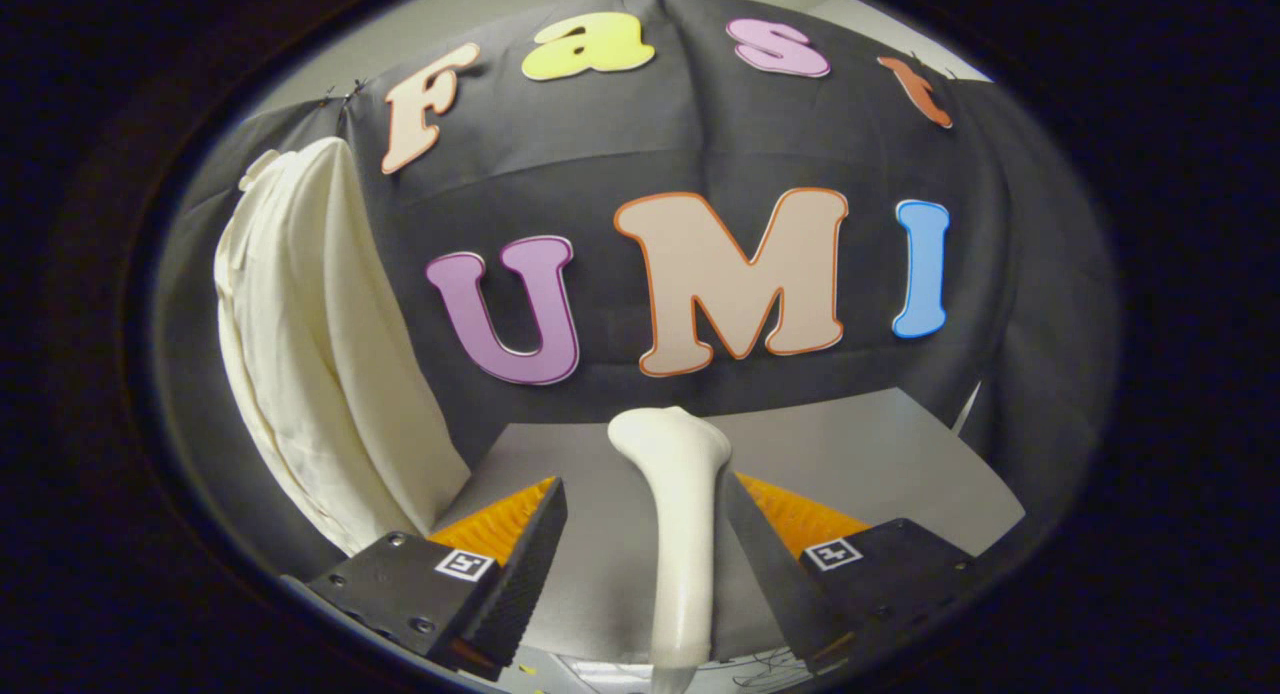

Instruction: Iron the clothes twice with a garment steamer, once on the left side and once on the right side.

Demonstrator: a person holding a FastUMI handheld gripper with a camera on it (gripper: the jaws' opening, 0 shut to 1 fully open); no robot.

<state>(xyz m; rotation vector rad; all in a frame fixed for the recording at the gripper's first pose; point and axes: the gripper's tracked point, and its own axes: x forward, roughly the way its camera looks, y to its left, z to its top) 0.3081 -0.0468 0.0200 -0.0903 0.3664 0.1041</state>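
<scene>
Steamer (pixel 678 534) is standing upright between my claw's (pixel 640 554) fingers, closer to the right one; the fingers are spread and I cannot tell whether either is touching it. I am judging that I should center the handle before closing squarely. Garment (pixel 320 344) is hanging beyond, to the left, above the desk (pixel 880 464).

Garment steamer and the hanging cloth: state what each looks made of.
Garment steamer: likely hard plastic, glossy cream; soft highlights run along its smooth, moulded body. It stands between the open gripper fingers, close against one and apart from the other. Hanging cloth: seemingly thin woven fabric, matte off-white; it drapes in long soft folds against the booth wall.
</scene>
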